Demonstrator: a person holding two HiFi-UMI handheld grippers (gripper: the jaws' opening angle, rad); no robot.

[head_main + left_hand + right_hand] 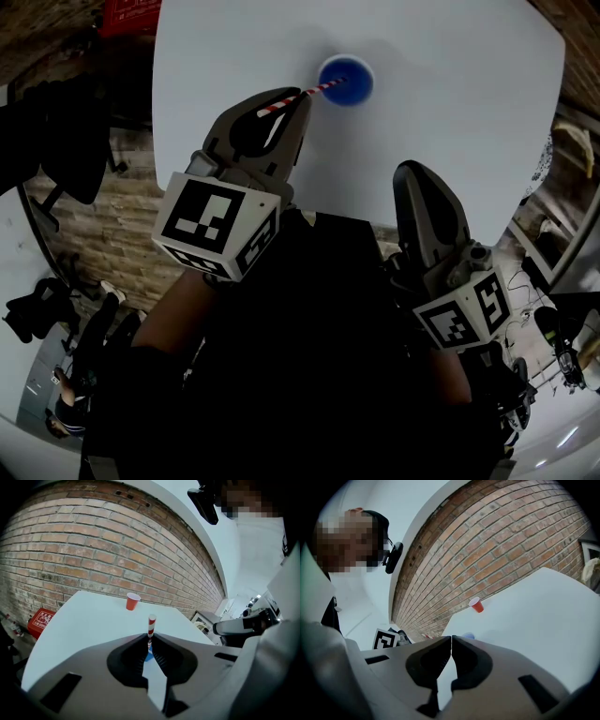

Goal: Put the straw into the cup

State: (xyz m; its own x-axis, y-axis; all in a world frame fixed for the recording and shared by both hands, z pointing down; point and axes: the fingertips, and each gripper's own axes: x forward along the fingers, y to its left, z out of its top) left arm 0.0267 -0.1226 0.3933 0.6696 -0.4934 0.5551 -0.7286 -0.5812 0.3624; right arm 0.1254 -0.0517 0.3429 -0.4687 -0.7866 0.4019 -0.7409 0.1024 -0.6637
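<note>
1. Table [450, 112]: white top, smooth, matt.
2. Straw [300, 97]: red-and-white striped, looks like paper, matt.
3. Blue cup [349, 82], 2 o'clock from the left gripper [302, 96]: smooth, plastic look.
4. Left gripper: matt grey plastic, ribbed inner faces.
5. Wall [84, 550]: rough brick.

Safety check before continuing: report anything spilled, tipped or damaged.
Nothing stands out. The blue cup stands upright on the white table, nothing spilled. The left gripper holds the striped straw unbent, its end over the blue cup. A red cup stands upright farther off.
</note>
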